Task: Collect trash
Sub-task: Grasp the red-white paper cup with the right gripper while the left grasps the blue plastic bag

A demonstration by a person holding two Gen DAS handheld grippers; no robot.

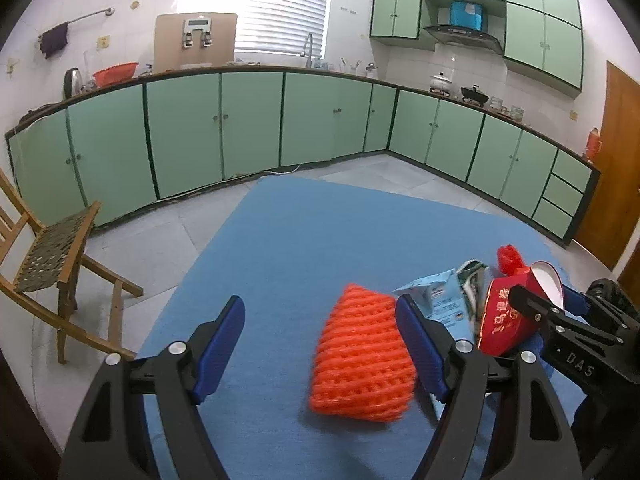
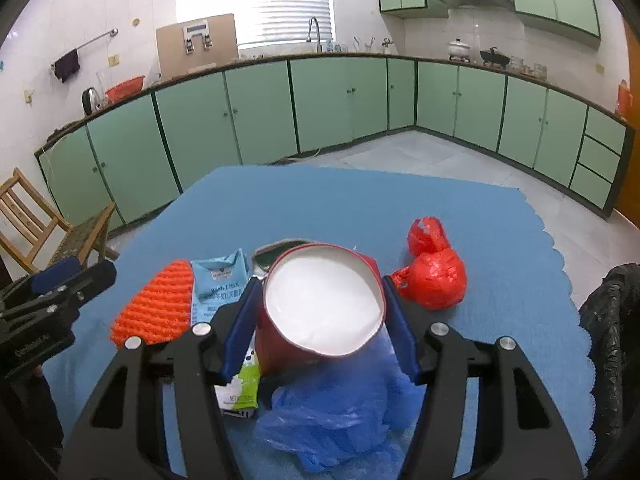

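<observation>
Our right gripper has its blue pads on either side of the red paper cup, apparently pressing its wall just under the rim, the white inside facing the wrist camera. Our left gripper stands wide open with nothing held; the orange foam net lies between its fingers, nearer the right-hand one and not gripped.

From largest to smallest, all on the blue mat: the black trash bag sits at the far right of the right gripper. A crumpled blue plastic bag lies directly beneath its fingers. The milk carton lies just left of the cup, partly under the left finger, with the foam net beyond it. The red plastic bundle sits just right of the right finger.

We judge the cup light and thin-walled, easy to crush, so a gentle squeeze near the stiffer rolled rim suits it. The foam net should be featherlight and springy; we would pinch it across its narrow width. The plastic bags are limp and slippery, best gathered by a bunched fold.
</observation>
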